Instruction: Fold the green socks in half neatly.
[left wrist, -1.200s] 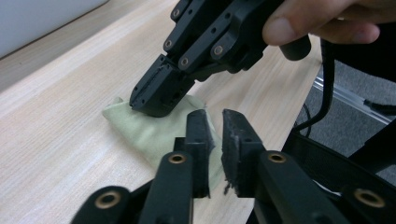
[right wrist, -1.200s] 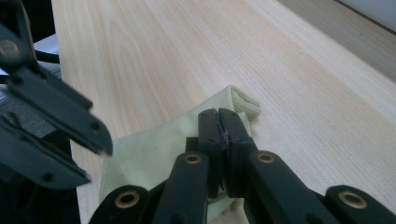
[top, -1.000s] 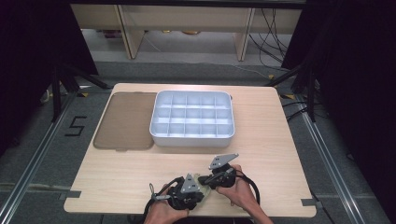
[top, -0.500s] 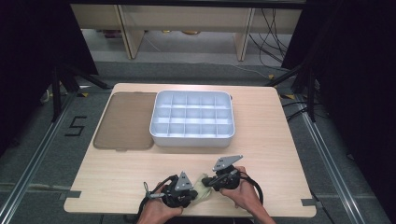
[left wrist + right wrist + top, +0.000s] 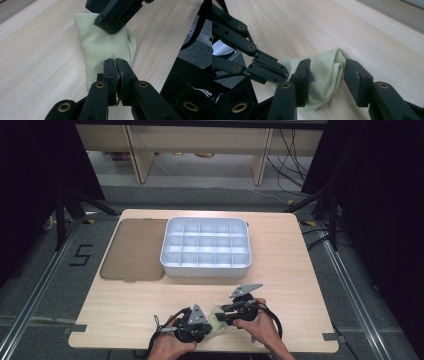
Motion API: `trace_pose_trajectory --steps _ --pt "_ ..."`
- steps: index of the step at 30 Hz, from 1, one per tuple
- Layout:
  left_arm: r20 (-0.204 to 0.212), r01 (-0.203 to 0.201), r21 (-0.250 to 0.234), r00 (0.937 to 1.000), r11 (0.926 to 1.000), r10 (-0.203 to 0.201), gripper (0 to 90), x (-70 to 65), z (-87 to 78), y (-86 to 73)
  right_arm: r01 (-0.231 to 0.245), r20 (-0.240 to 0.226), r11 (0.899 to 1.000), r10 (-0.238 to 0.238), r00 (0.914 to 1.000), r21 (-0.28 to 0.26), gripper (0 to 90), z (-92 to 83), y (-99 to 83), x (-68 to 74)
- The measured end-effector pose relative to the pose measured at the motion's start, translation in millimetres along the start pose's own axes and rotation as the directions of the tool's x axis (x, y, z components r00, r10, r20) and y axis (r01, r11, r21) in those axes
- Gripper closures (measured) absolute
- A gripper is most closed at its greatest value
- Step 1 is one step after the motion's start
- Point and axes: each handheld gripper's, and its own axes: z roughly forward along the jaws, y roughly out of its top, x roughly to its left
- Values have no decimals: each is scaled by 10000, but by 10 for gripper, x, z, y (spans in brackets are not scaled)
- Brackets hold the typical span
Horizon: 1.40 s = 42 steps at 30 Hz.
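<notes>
Cloth [image 5: 214, 321], pale yellow-green and folded, lay on the light wooden table [image 5: 300, 270] near its front edge, between the two hand-held tongs. Left gripper [image 5: 116, 61] pinched shut on the cloth's near edge, jaws pressed together with a few threads poking up from the seam, as seen in the left gripper view. Right gripper [image 5: 325, 72] stood partly open astride a raised fold of the same cloth, one jaw on either side, the pads near the fabric but not squeezing it flat; touching or just apart could not be told. Seen from above, left gripper [image 5: 192, 322] and right gripper [image 5: 235, 310] sat just beside each other, tips aimed inward at the cloth, each held in a hand, left hand [image 5: 167, 347] and right hand [image 5: 260, 327] coming in from the bottom edge. Black cables looped from both tools; grey three-cornered plates topped each. Farther back on the table, well apart from the cloth, sat a white compartment tray [image 5: 206, 265], divided into rows of small cells. Just beside its left wall lay a flat brownish translucent lid [image 5: 132, 249], rounded at the corners. Beyond the table, dark floor with a taped "5" [image 5: 80, 256] at left.
</notes>
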Motion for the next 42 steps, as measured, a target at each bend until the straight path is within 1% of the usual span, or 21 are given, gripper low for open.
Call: trace_pose_trajectory --steps 2,4,5,7,8,10,11,12,14,15,16,20,24,26,30,35,37,39,40,41,42 --pt "-12 -288 57 9996 9996 288 857 -1 -9 11 -96 -43 9997 97 9999 204 525 45 1 2" --pt "-66 -343 68 9994 9994 344 856 -4 -8 10 -260 -86 9983 265 9996 512 512 116 -4 12" --pt "-128 -376 95 9992 9992 377 856 -3 -8 9 -131 -76 9982 136 9999 594 512 140 -6 -4" --pt "-36 -408 156 9992 9990 409 855 -3 -18 5 -222 -193 9974 235 9995 679 511 171 -12 -22" --pt "-29 -165 100 9999 9998 165 854 -13 -12 -1 -227 -233 9973 243 9994 694 513 169 -12 -25" --pt "-102 -449 124 9989 9989 450 853 6 -13 -1 -174 -189 9978 186 9996 643 515 170 -18 -19" --pt "-54 -354 52 9994 9994 355 852 -5 -13 -5 -67 -160 9973 79 9998 733 516 165 -19 -13" --pt "-31 -462 139 9989 9988 463 851 -2 -19 -6 -17 -99 9974 24 9999 726 516 168 -17 -3" --pt "-75 -246 94 9997 9997 246 850 -18 -11 -17 63 -124 9972 -54 9999 748 523 172 -16 0" --pt "-29 -197 102 9998 9998 198 850 -21 -12 -20 45 -182 9972 -31 9998 749 537 171 -16 -5" --pt "-54 -389 130 9992 9992 390 850 -9 -19 -18 34 -266 9971 -14 9996 763 553 171 -18 -11" --pt "-51 -182 84 9998 9998 183 849 -19 -18 -28 12 -504 9979 21 9987 652 614 176 -40 -25" --pt "50 -131 55 9999 9999 130 827 -15 -27 -31 -383 -903 9983 421 9950 431 675 181 -77 -66" --pt "121 35 -73 9999 10000 -35 791 -12 -42 -34 -701 -1114 9968 740 9910 384 690 178 -96 -73" --pt "136 176 -275 9998 9995 -172 693 10 -119 -58 -562 -1216 9981 591 9908 271 700 186 -99 -87" --pt "100 468 -743 9989 9961 -462 547 80 -313 -140 -490 -995 9985 512 9937 242 709 176 -100 -62" --pt "39 863 -818 9963 9929 -863 490 89 -341 -192 -477 -964 9986 497 9941 234 712 173 -99 -58" --pt "-130 700 -731 9974 9949 -711 449 134 -380 -241 -445 -927 9988 464 9946 216 715 169 -97 -47" --pt "-206 708 -713 9972 9949 -724 428 164 -401 -275 -407 -930 9989 427 9947 225 717 167 -94 -45" --pt "-223 933 -744 9952 9929 -952 408 162 -415 -294 -332 -847 9993 347 9958 181 719 166 -91 -43" --pt "-204 871 -751 9958 9934 -889 398 179 -446 -320 -317 -820 9993 330 9961 181 719 164 -90 -37"
